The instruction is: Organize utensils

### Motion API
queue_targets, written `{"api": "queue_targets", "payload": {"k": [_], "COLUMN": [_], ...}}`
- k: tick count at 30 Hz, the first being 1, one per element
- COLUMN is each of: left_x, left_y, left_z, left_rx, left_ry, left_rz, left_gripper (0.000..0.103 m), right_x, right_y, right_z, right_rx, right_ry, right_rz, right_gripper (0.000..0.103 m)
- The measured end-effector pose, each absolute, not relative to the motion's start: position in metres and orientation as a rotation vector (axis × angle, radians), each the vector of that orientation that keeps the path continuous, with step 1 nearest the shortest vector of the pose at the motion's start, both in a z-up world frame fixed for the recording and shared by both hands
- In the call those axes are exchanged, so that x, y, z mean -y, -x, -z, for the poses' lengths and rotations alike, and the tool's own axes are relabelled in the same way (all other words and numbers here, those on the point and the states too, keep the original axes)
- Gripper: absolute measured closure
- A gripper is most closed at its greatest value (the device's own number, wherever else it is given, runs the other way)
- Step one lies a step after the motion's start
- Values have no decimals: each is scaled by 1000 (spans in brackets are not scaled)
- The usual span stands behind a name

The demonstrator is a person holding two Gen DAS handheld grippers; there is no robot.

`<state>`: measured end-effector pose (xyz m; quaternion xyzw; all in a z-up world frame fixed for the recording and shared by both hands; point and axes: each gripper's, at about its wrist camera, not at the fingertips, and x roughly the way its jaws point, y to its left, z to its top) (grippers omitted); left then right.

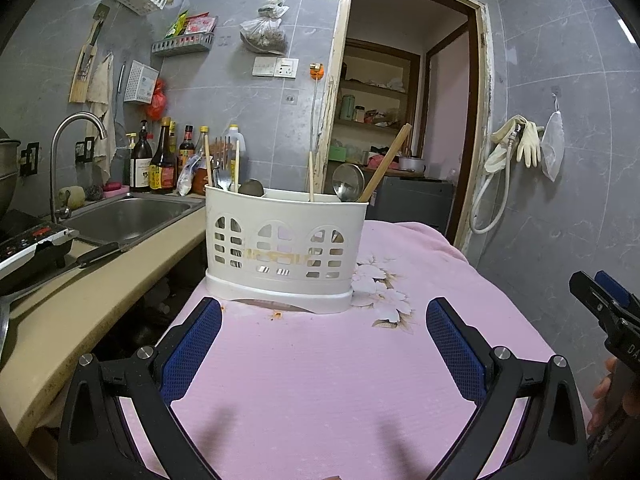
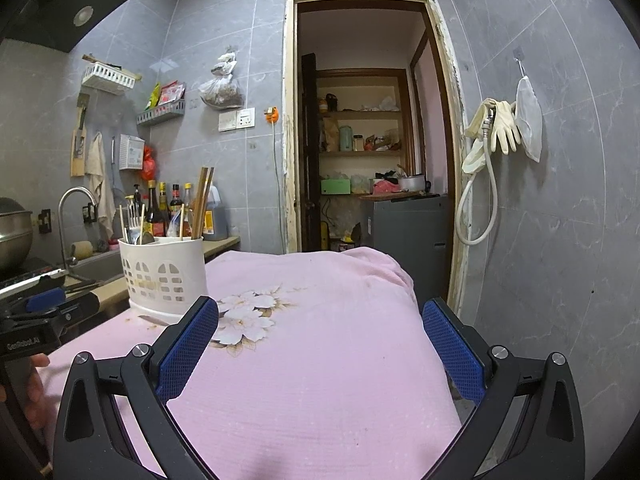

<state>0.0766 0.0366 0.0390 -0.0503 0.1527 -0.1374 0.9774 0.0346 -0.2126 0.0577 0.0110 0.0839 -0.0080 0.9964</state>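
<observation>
A white plastic utensil holder [image 1: 284,246] stands on the pink cloth [image 1: 320,360]. It holds forks [image 1: 224,172], a metal ladle [image 1: 348,184], a spoon [image 1: 251,188] and wooden chopsticks [image 1: 386,162]. My left gripper [image 1: 324,344] is open and empty, just in front of the holder. My right gripper [image 2: 320,344] is open and empty over the cloth [image 2: 320,360], with the holder [image 2: 164,274] to its left. The right gripper also shows at the right edge of the left wrist view [image 1: 604,300], and the left gripper at the left edge of the right wrist view [image 2: 44,304].
A beige counter [image 1: 80,304] with a steel sink [image 1: 128,216], tap [image 1: 72,148], sauce bottles [image 1: 160,164] and a cooktop [image 1: 28,248] runs along the left. A doorway [image 1: 404,120] is behind. A hose and gloves [image 1: 516,148] hang on the right wall.
</observation>
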Motion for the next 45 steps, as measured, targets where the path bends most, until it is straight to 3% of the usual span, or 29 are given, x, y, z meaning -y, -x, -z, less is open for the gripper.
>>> {"api": "queue_targets", "payload": {"k": [45], "left_x": [-38], "left_y": [-74], "left_z": [-35], "left_rx": [-308], "left_ry": [105], "left_rz": [269], "left_gripper": [3], "right_x": [208], "right_y": [-35], "right_z": [-59], "right_rx": [-169], "right_ry": [-17], "right_rz": [10], "right_gripper": [0]}}
